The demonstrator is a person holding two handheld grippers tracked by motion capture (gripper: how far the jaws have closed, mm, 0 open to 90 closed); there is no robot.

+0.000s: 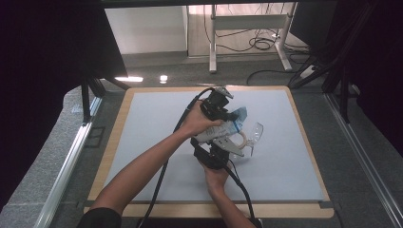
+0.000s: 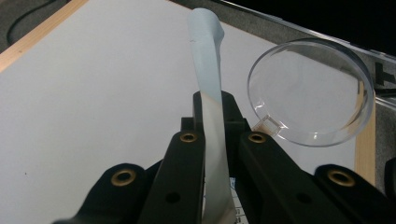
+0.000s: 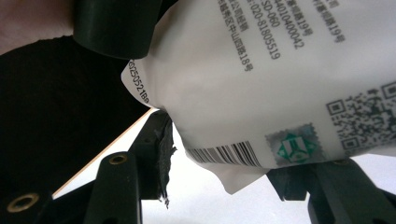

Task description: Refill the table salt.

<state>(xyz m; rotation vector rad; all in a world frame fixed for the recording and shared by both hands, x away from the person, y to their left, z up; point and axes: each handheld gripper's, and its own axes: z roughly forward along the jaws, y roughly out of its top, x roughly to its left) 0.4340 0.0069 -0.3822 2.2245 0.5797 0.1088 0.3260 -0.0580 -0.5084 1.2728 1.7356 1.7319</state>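
A white pouch [image 1: 223, 129] with a blue end hangs over the middle of the pale mat [image 1: 152, 133], held between both grippers. My left gripper [image 1: 233, 115] comes in from above. In the left gripper view the left gripper [image 2: 215, 100] is shut on the pouch's thin flat edge [image 2: 208, 70], seen end-on. My right gripper [image 1: 223, 145] reaches up from below. In the right gripper view the right gripper [image 3: 224, 154] has its jaws half apart and closed on the printed lower end of the pouch [image 3: 243, 84], by the barcode. A clear stemmed glass [image 1: 255, 133] sits just right of the pouch, and its round rim [image 2: 310, 91] is beside my left jaws.
The mat lies on a wooden board [image 1: 114, 142] with bare mat on all sides of the hands. Cables trail from both grippers toward the near edge. Beyond the board are a metal desk frame [image 1: 214, 42] and floor cables [image 1: 259, 45], with dark curtains at both sides.
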